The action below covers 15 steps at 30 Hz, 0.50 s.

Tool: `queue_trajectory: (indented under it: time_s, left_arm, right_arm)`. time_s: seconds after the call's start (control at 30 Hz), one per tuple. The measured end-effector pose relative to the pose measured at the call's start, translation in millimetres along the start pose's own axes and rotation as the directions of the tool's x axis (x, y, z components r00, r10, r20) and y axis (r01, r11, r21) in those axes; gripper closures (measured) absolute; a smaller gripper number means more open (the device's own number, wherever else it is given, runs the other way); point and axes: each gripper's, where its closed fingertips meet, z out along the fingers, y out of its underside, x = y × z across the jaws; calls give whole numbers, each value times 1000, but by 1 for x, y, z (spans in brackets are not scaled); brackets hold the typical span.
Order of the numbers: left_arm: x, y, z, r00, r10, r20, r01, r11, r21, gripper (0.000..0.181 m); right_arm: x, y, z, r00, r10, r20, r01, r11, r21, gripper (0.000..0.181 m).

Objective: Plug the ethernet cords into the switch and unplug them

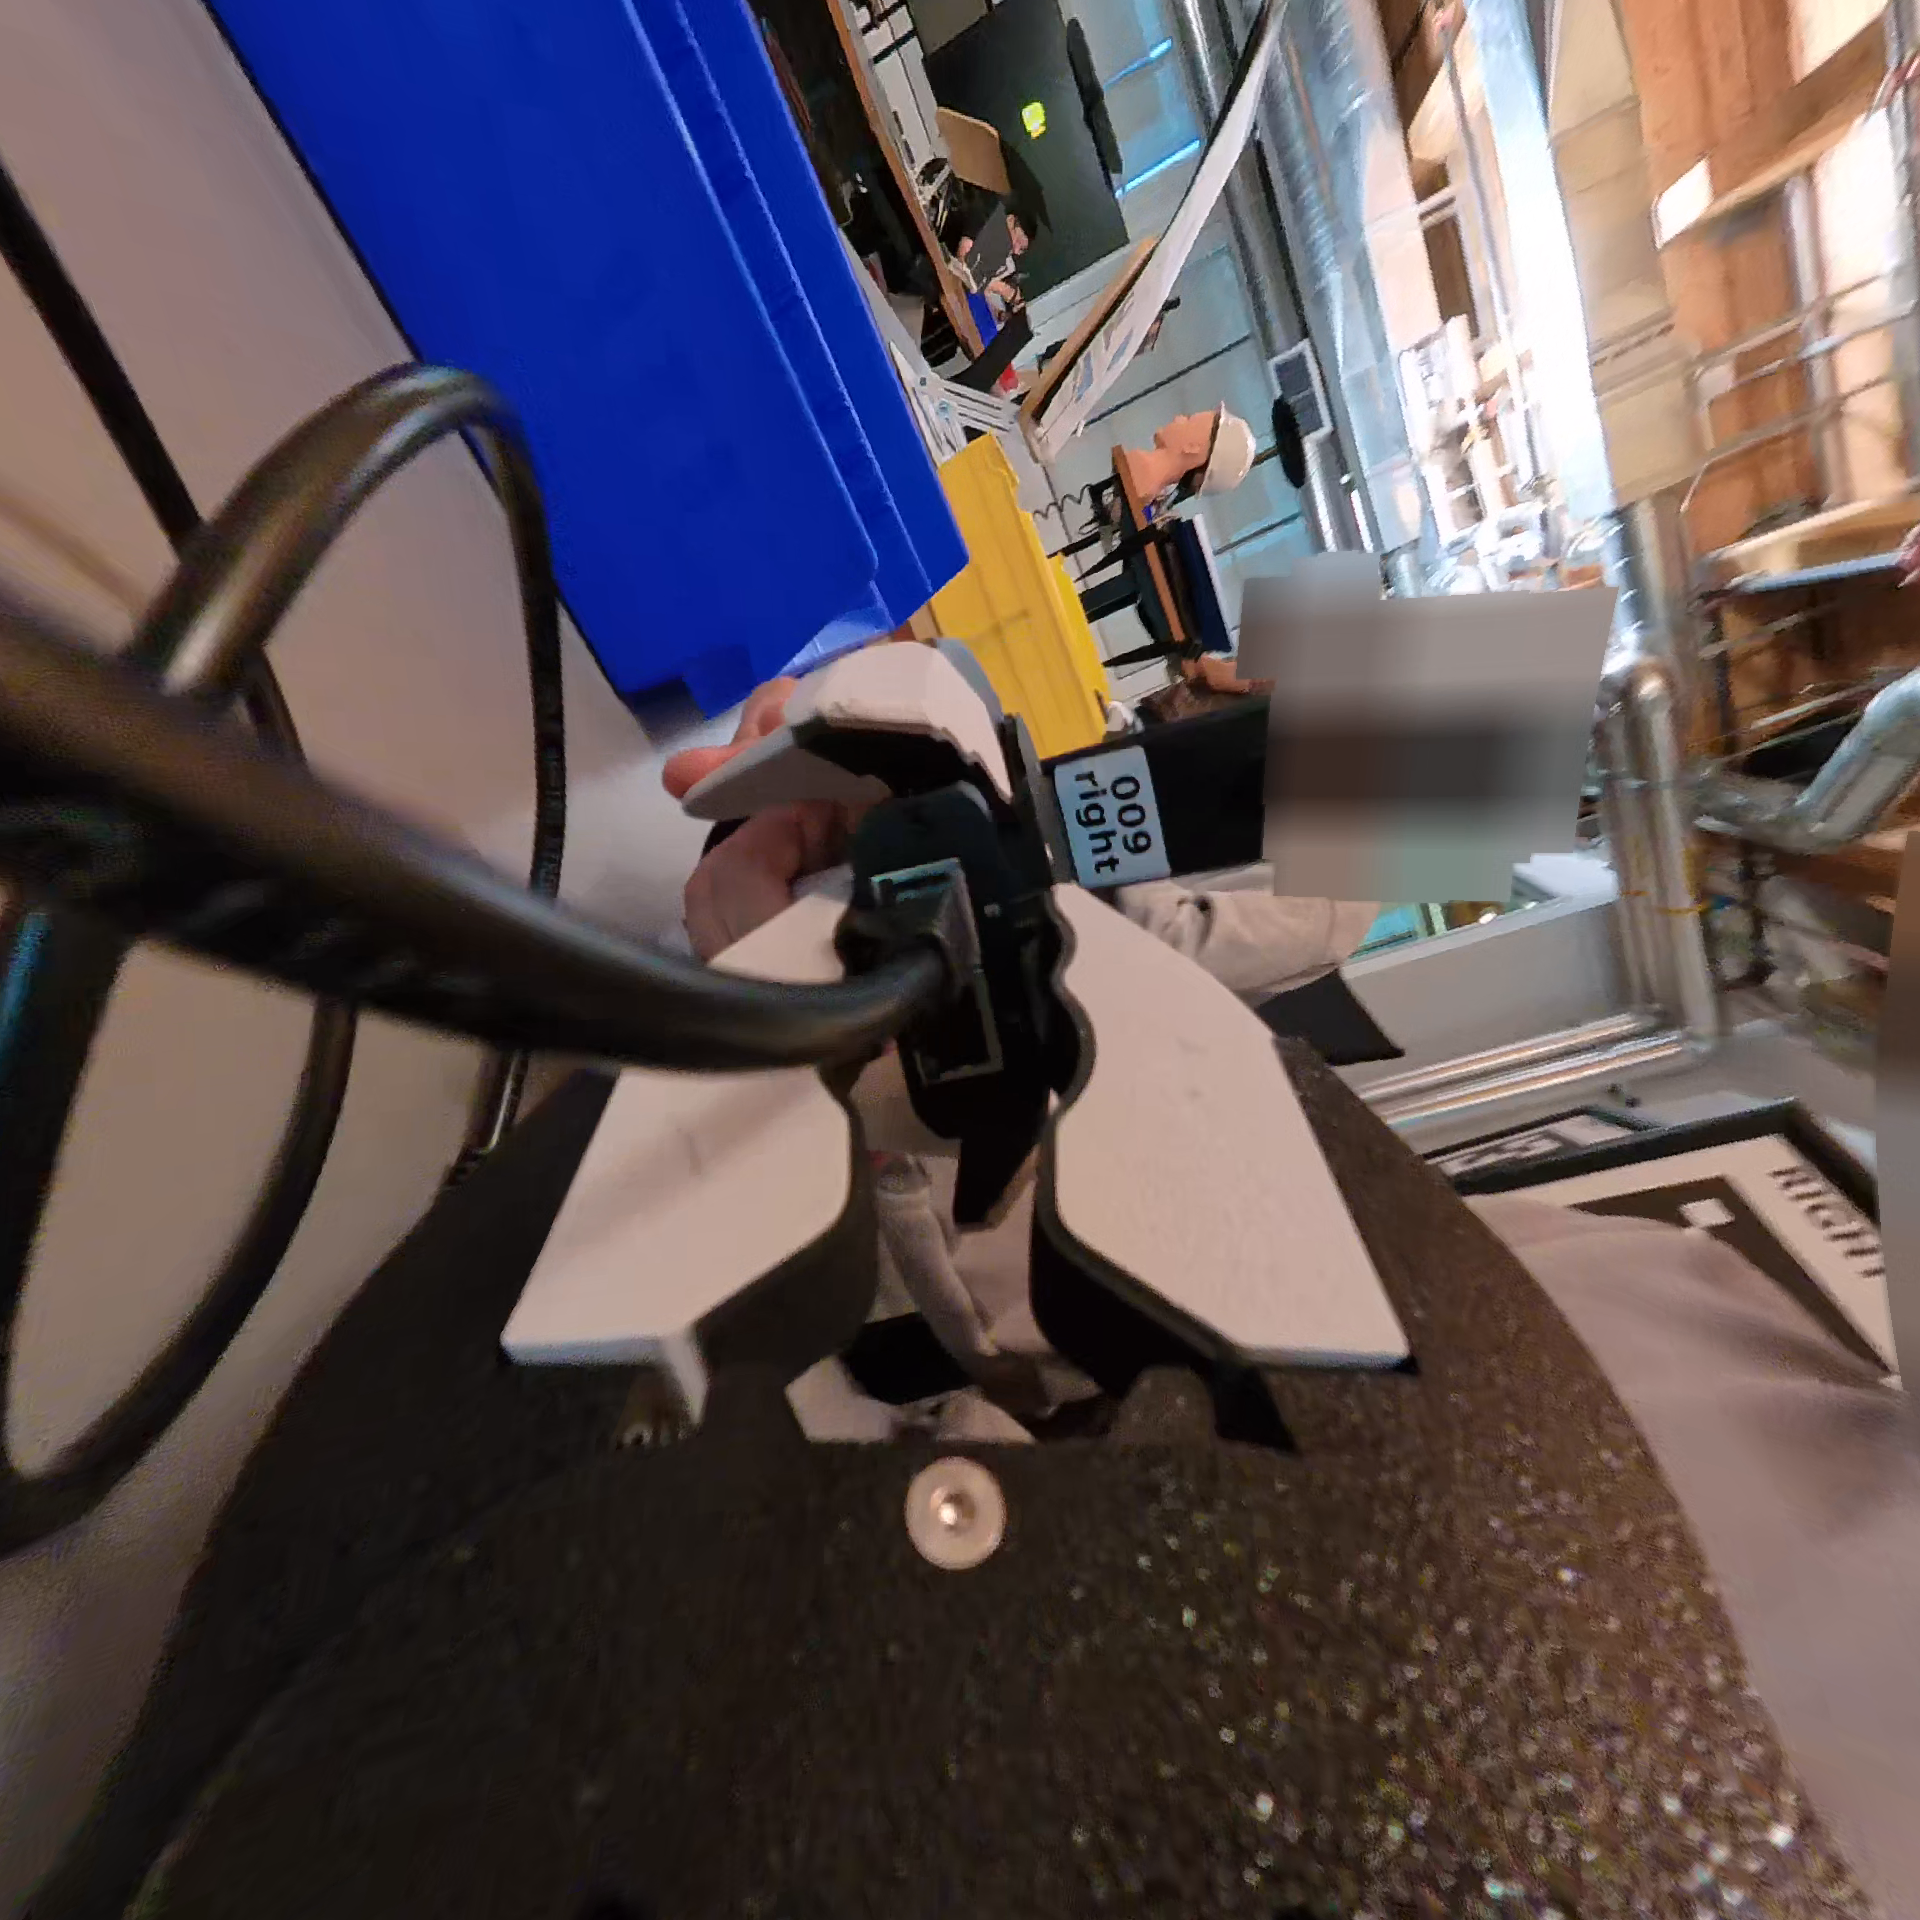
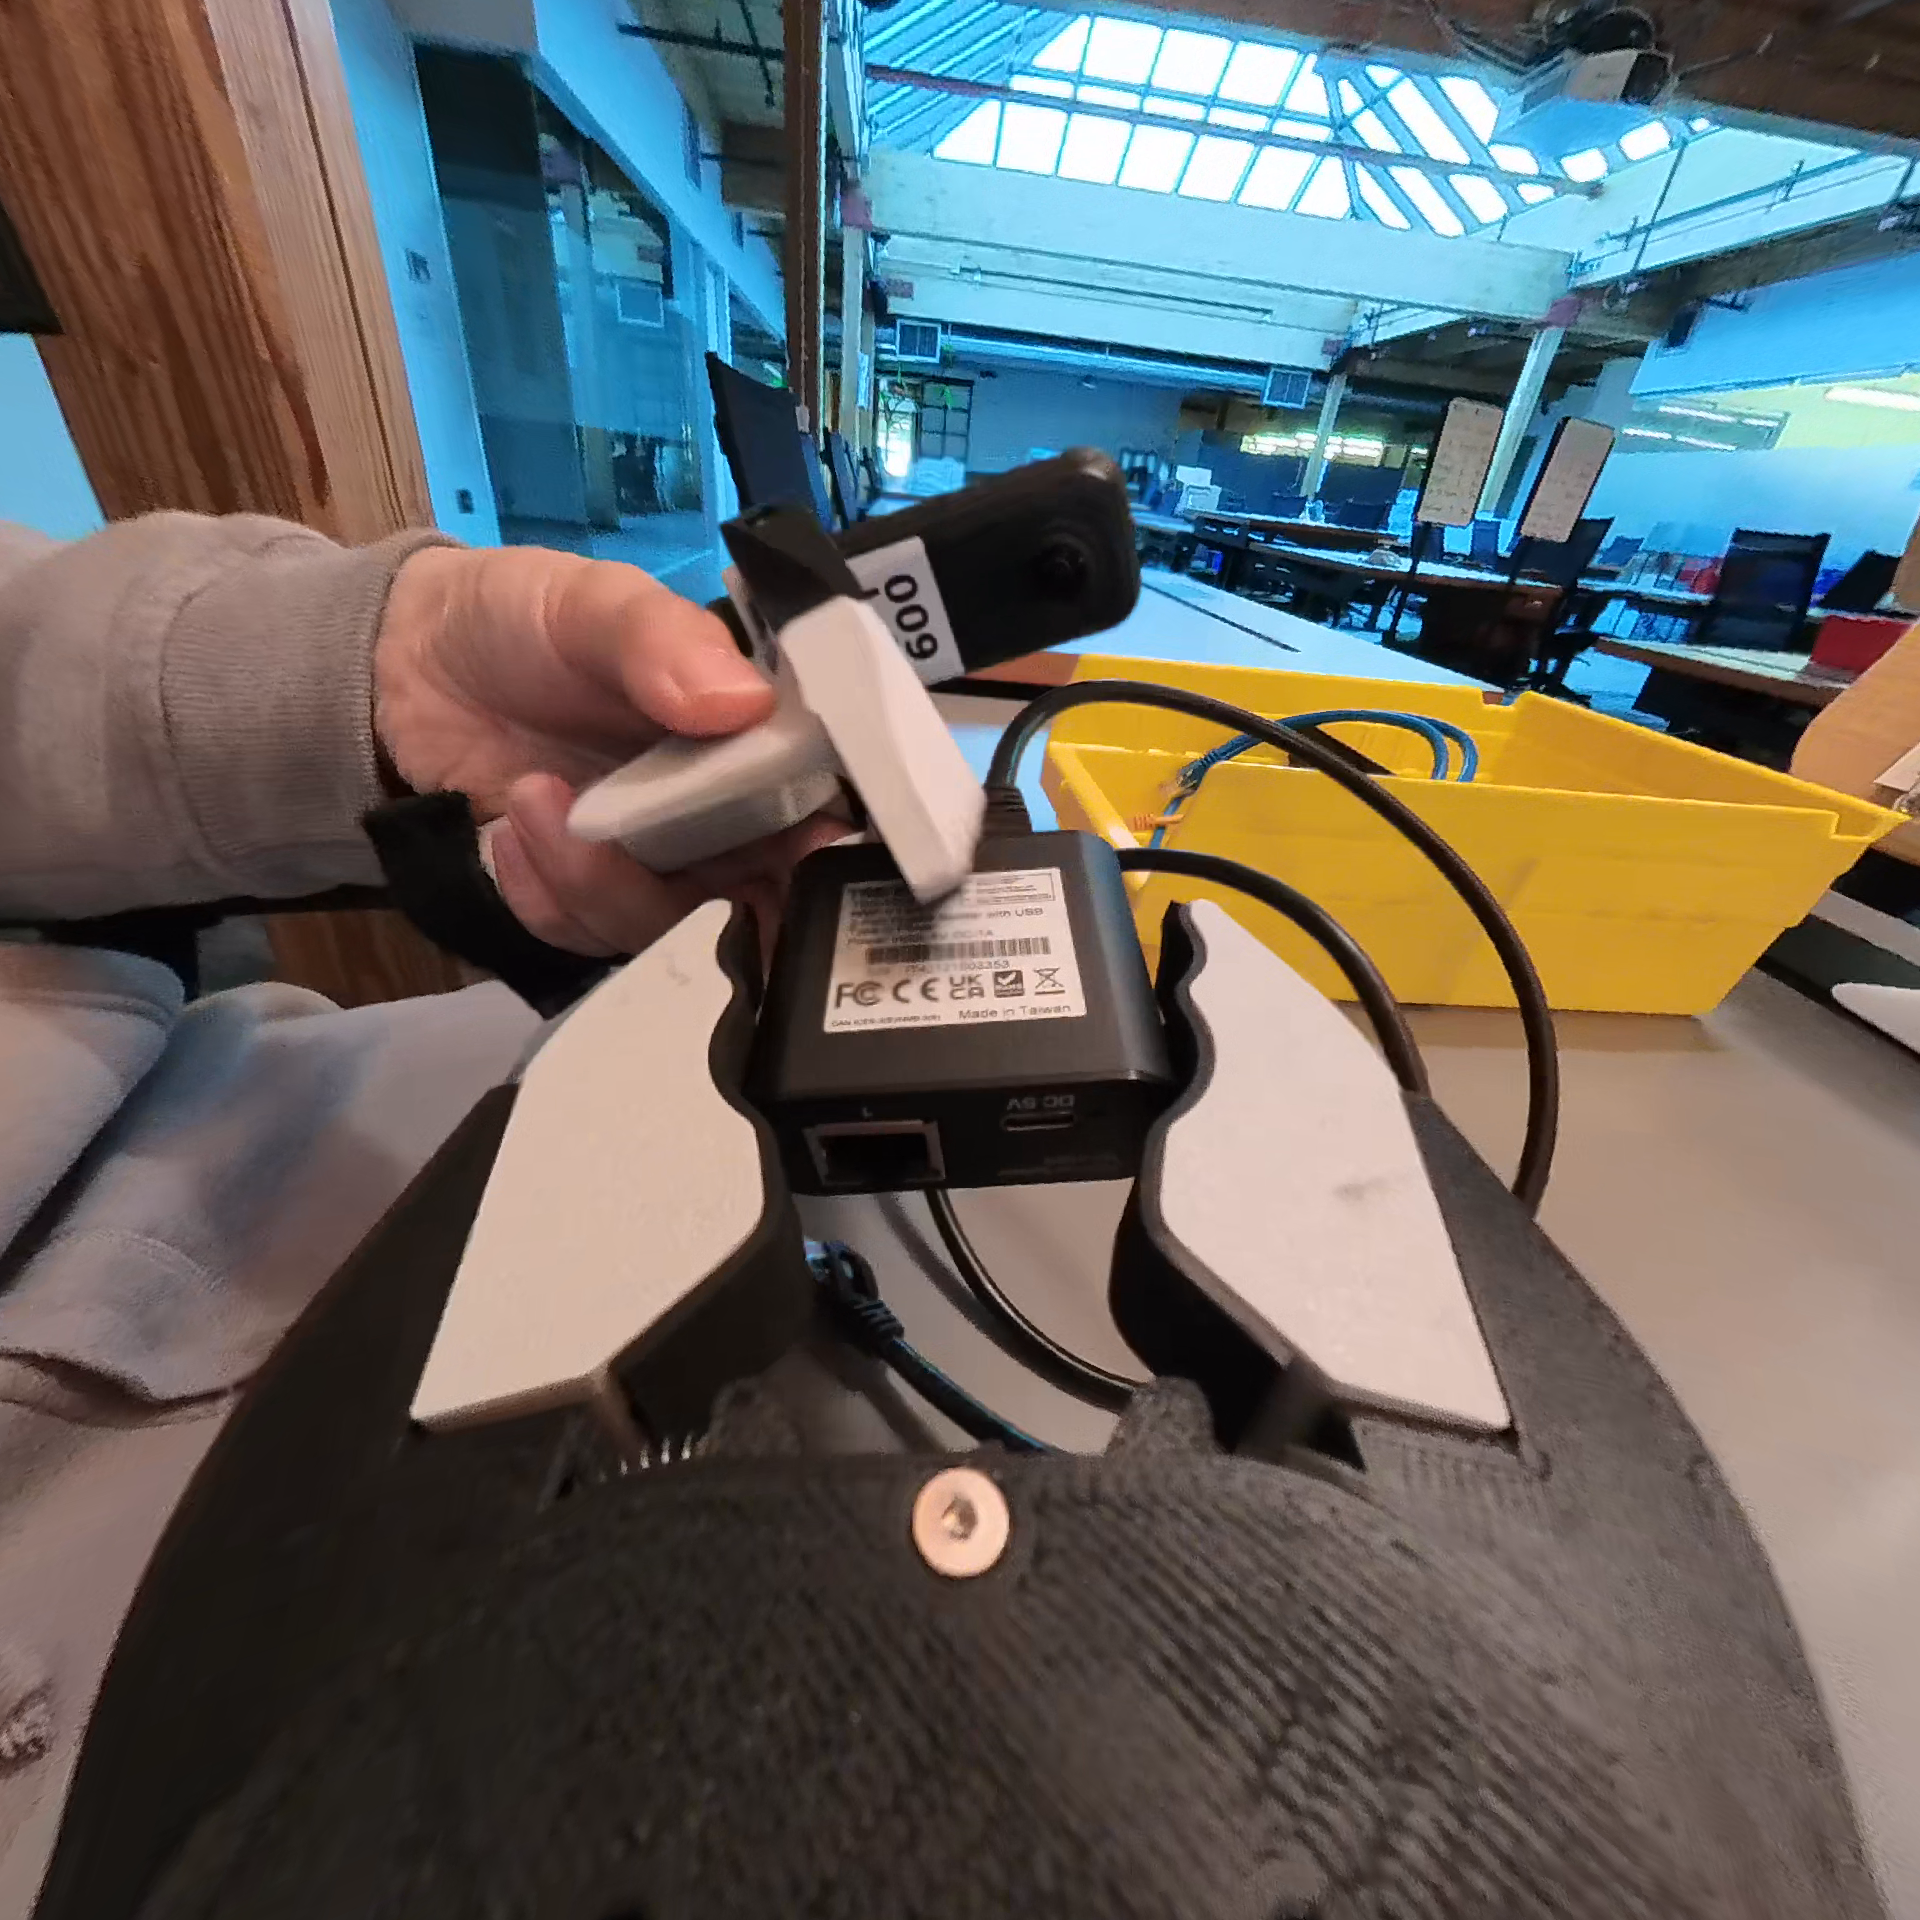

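The switch (image 2: 961, 1023) was a small black box, its labelled face up, one ethernet port and one smaller port on the near end, both vacant. The right gripper (image 2: 961, 1049) was clamped on its sides, holding it above the grey table (image 2: 1714, 1195). The left gripper (image 1: 951, 997) had its two fingers close around the switch's far end, where a thick black cable (image 1: 582, 966) entered; whether they gripped it I could not tell. Two black cable loops curved beside the switch. Behind it sat one yellow bin (image 2: 1475, 852) holding a blue cord (image 2: 1382, 732); one blue bin (image 1: 623, 343) stood nearby. A person's hand (image 2: 540, 727) held the left gripper, partly covering the switch's label.
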Motion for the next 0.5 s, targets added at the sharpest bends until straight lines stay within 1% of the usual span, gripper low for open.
queue_trajectory:
  time_s: [0.03,0.13,0.27,0.33,0.37,0.4,0.43,0.47,0.5]
  left_arm:
    - [2,1,-1,999,35,2,-35,999,-3,145]
    - [4,1,-12,995,97,15,-97,995,-4,137]
    - [16,1,-40,982,187,0,-187,982,-2,140]
    - [18,-5,-59,957,288,36,-288,958,-4,143]
    - [16,-11,-70,933,350,82,-349,937,-19,145]
    - [8,-19,-83,896,416,156,-413,909,-52,146]
    - [-3,-29,-98,834,494,246,-483,869,-106,148]
    - [-18,-43,-116,740,573,351,-549,817,-177,147]
    - [-33,-60,-137,617,637,463,-594,762,-257,147]
  right_arm:
    - [1,-1,-1,1000,13,1,-13,1000,8,106]
    - [10,0,-9,999,36,-36,-35,999,20,106]
    - [29,-8,-26,990,89,-110,-79,993,92,106]
    - [34,-8,-31,986,89,-138,-75,992,102,106]
    - [36,-9,-31,985,92,-148,-77,991,107,106]
    - [36,-9,-32,984,97,-147,-81,991,111,106]
    - [38,-9,-32,982,99,-162,-81,990,113,106]
    - [40,-9,-32,980,97,-174,-78,990,114,106]
    - [39,-9,-32,981,96,-169,-77,991,111,106]
